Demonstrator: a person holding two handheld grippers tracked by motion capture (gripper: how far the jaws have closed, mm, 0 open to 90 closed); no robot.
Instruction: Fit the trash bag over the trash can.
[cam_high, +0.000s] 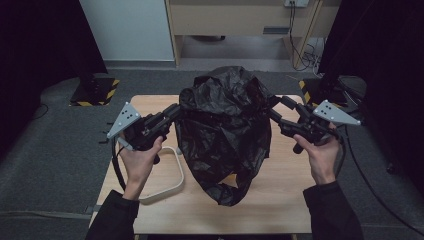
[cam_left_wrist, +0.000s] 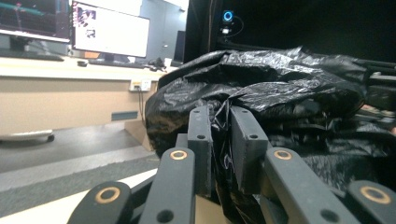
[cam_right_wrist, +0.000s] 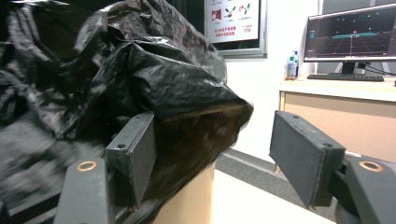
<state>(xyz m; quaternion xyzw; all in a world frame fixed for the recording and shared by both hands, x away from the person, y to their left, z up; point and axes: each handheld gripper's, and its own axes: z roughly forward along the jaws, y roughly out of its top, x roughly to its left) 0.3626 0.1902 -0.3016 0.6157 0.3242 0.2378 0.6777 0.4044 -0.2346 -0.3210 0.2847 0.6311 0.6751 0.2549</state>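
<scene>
A crumpled black plastic bag (cam_high: 222, 130) stands heaped in the middle of the wooden table (cam_high: 280, 200). In the right gripper view the black plastic bag (cam_right_wrist: 140, 70) drapes over a tan, rounded object (cam_right_wrist: 191, 200). My left gripper (cam_high: 176, 111) meets the bag's left side. In the left gripper view its jaws sit close together, pinching a fold of the bag's film (cam_left_wrist: 219, 135). My right gripper (cam_high: 277, 107) is at the bag's right side. In its own view the right gripper (cam_right_wrist: 217, 158) stands wide open, with the bag's edge and the tan object between the jaws.
A cream-coloured loop (cam_high: 170, 185) lies on the table by the left hand, partly under the bag. Grey carpet surrounds the table. Yellow-and-black striped stand bases (cam_high: 95, 92) sit at both far corners. A wooden cabinet (cam_high: 240, 20) stands behind.
</scene>
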